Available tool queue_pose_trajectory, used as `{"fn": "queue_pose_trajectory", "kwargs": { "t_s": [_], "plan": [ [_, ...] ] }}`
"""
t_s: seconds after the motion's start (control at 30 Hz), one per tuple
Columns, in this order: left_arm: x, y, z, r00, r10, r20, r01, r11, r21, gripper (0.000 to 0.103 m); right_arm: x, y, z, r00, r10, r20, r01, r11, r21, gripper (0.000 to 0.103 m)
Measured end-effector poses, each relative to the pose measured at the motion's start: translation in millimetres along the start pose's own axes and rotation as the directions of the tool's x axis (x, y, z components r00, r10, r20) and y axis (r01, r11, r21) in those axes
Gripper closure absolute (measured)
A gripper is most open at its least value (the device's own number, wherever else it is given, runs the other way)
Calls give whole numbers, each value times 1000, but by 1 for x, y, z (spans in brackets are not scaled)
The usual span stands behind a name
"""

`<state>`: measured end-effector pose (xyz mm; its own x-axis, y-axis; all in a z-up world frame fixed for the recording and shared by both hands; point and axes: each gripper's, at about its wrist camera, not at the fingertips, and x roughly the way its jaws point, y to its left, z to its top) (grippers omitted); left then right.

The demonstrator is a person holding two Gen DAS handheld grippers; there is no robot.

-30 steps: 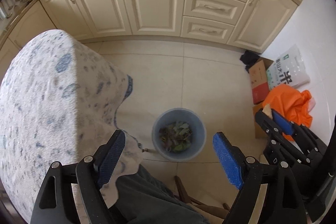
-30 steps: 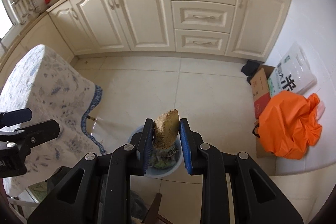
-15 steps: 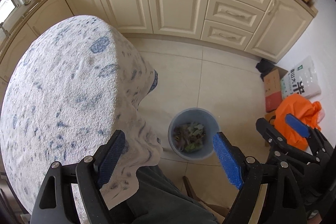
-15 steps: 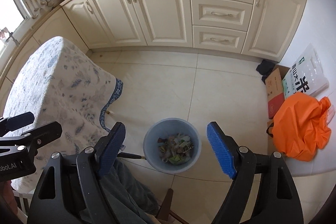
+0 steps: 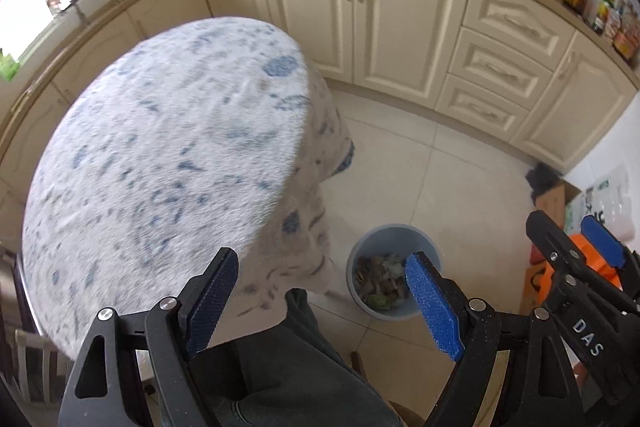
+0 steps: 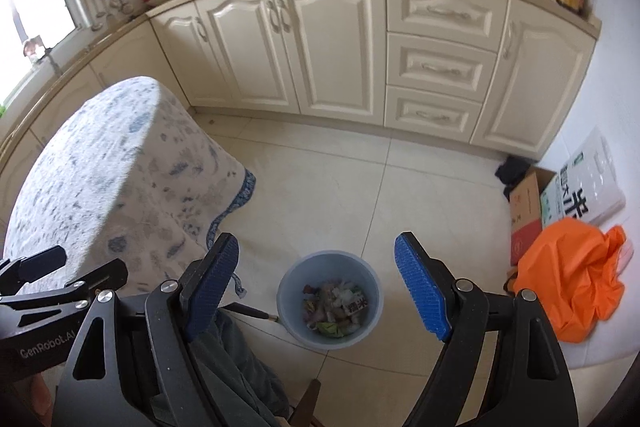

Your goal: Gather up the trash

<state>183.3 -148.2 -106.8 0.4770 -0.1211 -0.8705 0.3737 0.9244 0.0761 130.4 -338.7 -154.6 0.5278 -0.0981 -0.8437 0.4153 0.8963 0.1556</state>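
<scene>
The right gripper (image 6: 316, 287), jaws opening with nothing between them, and the wide-open, empty left gripper (image 5: 322, 297) hang above the round blue plastic bin (image 6: 330, 301) on the tiled floor, its light, crumpled scraps best pinched mid-bulk.

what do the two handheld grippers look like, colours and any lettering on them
Both are black plastic frames with triangular cut-outs and silver screw heads. Each finger carries a blue textured pad. From the right gripper, the left gripper's body at the frame's left edge shows white "GenRobot.AI" lettering. From the left wrist view, the right gripper's side shows "DAS". No cables visible.
</scene>
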Motion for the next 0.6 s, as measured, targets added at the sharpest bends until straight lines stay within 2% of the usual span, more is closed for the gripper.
{"fn": "queue_pose_trajectory", "kwargs": {
  "t_s": [0.13,0.23,0.37,0.5,0.6],
  "plan": [
    [-37,0,-18,995,43,89,-38,998,-55,16,-19,10,0,998,13,60,-12,1000,-25,16],
    [-64,4,-32,985,81,152,-65,992,-105,15,-37,19,-1,992,11,122,-4,998,-58,13],
    [-100,7,-52,960,144,242,-104,980,-171,15,-62,26,-2,977,16,212,1,997,-80,7],
    [-132,5,-75,938,189,291,-132,970,-205,13,-83,29,-4,961,34,274,-7,995,-99,6],
    [-150,4,-89,914,229,335,-157,961,-228,8,-100,31,-7,947,21,319,15,994,-110,1]
  ]
}}
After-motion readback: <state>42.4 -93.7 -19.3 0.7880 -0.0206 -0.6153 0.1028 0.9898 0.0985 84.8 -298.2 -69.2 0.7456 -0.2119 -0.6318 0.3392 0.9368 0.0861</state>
